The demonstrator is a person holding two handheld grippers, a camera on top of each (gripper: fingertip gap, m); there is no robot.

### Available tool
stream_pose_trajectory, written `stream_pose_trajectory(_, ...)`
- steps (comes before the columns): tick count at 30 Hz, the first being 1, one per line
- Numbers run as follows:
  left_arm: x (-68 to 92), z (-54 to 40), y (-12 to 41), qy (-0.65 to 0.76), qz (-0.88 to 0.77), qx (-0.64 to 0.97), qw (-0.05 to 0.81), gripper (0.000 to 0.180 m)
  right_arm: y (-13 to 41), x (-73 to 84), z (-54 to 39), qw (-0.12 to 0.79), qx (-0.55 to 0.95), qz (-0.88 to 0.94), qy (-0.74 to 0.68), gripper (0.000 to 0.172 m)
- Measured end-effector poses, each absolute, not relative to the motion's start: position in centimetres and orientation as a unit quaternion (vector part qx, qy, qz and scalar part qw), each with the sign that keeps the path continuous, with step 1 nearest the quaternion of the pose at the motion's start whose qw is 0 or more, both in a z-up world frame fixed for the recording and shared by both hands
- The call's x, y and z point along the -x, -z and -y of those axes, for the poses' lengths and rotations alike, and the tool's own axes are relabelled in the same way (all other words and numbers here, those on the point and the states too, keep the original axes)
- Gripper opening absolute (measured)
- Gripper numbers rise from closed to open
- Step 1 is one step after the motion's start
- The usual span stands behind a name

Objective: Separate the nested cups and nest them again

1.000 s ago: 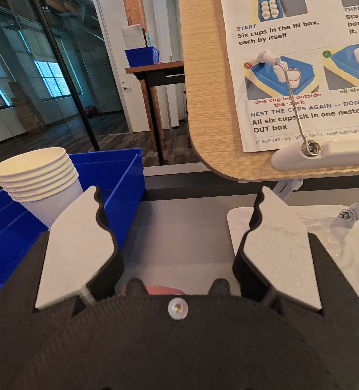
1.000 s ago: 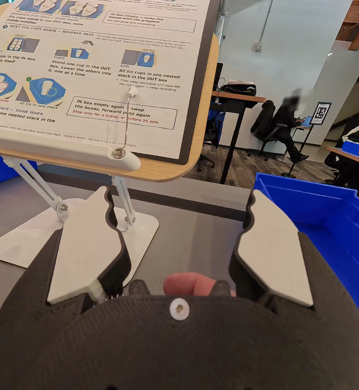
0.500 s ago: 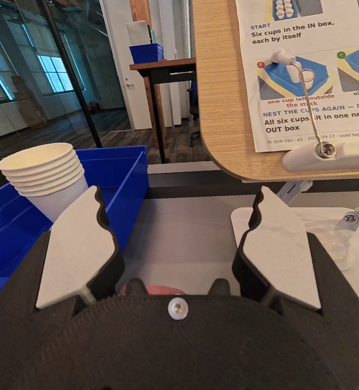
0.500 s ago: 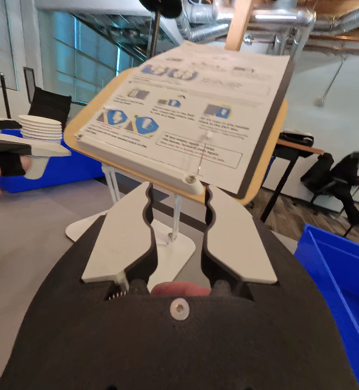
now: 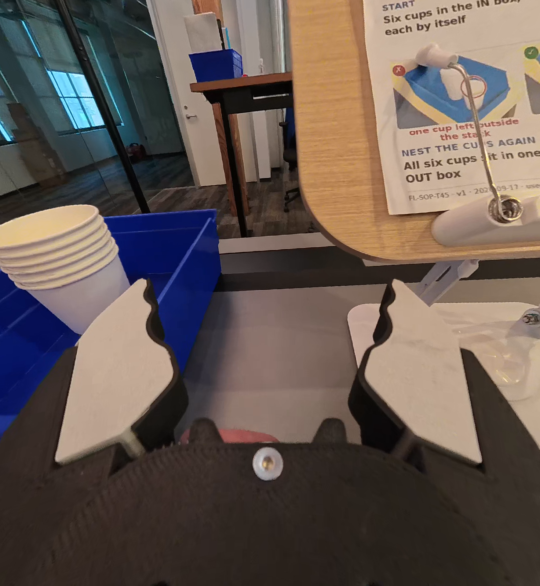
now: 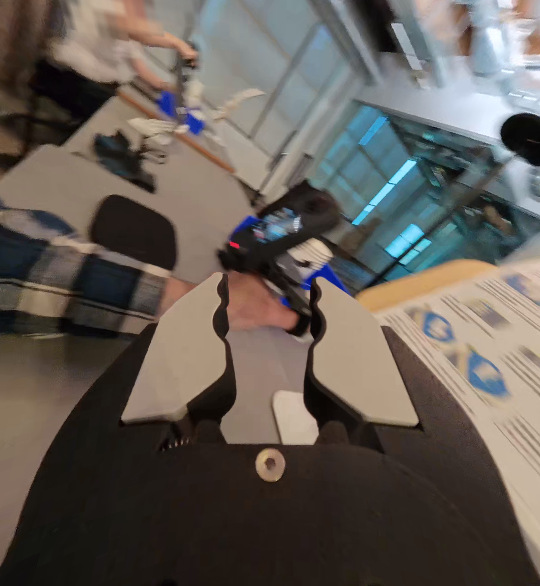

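Observation:
A nested stack of white paper cups [image 5: 56,260] stands upright in a blue bin [image 5: 173,247] at the left of the left wrist view. My left gripper [image 5: 268,285] is wide open and empty, hovering over the grey table [image 5: 278,342] just right of the bin. Its left finger [image 5: 119,364] overlaps the stack in the picture. My right gripper [image 6: 268,279] has its jaws partly closed with nothing between them. Its view is blurred and tilted. Far off it shows the left gripper [image 6: 281,234], the hand [image 6: 256,304] holding it, and the cups [image 6: 313,250].
A wooden document stand [image 5: 332,142] with an instruction sheet [image 5: 452,126] rises at the right on a white base [image 5: 452,348]. The sheet [image 6: 484,348] fills the right of the right wrist view. A person in a checked sleeve [image 6: 40,279] is at its left. The gap from one gripper's tips to the other's is roughly 25 cm.
My right gripper's jaws narrowed from wide to a small gap on nothing. It then swung left and rolled, facing the left gripper. My left gripper stayed open and barely moved.

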State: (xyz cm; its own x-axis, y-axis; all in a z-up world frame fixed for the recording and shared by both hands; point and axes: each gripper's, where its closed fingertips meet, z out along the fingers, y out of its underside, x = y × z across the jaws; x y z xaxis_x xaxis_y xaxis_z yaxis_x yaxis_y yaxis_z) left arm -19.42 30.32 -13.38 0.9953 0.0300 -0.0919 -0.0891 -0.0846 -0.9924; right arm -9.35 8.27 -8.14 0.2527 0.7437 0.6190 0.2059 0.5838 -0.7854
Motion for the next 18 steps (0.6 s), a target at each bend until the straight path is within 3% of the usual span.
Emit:
stream_pose_trajectory(6,18.9,-30.4,13.7,-0.058,-0.034,0.737,0.672,0.13,12.1,17.1,-3.3,0.584,0.331,0.72,-0.173,0.054)
stream_pose_trajectory(18,19.0,-30.9,14.1,-0.059,-0.035,0.742,0.667,0.13,13.6,21.4,-2.8,0.552,0.279,0.764,-0.186,0.058)
